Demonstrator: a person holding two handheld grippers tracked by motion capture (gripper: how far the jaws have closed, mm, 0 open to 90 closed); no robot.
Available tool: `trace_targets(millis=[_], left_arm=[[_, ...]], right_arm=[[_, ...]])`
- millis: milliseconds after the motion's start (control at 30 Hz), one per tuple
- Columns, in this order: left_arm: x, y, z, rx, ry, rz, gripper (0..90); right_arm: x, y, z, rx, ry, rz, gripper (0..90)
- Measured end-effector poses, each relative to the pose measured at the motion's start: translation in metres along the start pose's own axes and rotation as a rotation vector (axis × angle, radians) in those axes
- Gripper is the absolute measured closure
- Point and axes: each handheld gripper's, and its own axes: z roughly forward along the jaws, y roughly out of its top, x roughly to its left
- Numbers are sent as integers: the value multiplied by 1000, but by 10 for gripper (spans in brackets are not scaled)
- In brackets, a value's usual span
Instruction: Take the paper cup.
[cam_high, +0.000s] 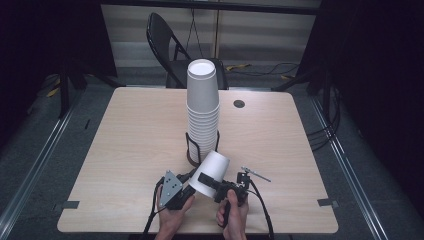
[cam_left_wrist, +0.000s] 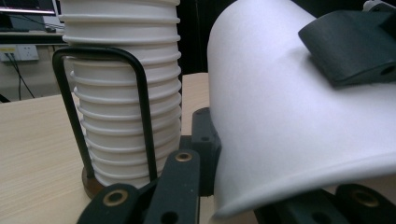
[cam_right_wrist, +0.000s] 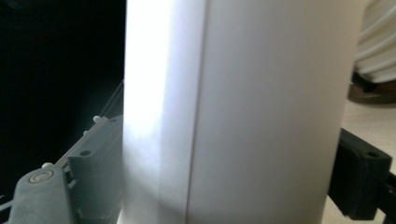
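Note:
A single white paper cup hangs tilted above the table's front edge, with a gripper on each side of it. My right gripper clamps it across the wall; in the right gripper view the cup stands between the two jaws, which touch it on both sides. My left gripper is at the cup's wide rim. In the left gripper view one jaw lies against the cup's outer wall by the rim, and the other jaw is hidden. Just behind it, a tall stack of upturned white cups stands in a black wire holder.
The light wooden table has bare room left and right of the stack. A round cable hole sits at the back right. A black folding chair stands behind the table. Cables trail from both grippers over the front edge.

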Motion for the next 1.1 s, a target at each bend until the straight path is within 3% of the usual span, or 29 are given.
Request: trace_targets(millis=[167,267,467,600,833,1033,1100], left_arm=[[2,1,-2,10,-13,-8,847],[4,2,-3,17,-32,-37,851],[5,2,-6,31,-67,-36,859],[8,2,-8,51,-106,-43,861],[14,5,-11,95,-110,-63,863],[18,9,-15,146,-133,-31,864],[21,10,-17,175,-120,-14,863]], right_arm=[[2,2,0,1,-9,-17,113],[3,4,0,0,-17,-23,109],[3,13,-2,-18,-25,-34,117],[2,21,-6,-38,-50,-49,125],[0,34,-17,-80,-101,-98,126],[2,43,-28,-123,-138,-154,127],[2,45,-34,-136,-159,-189,126]])
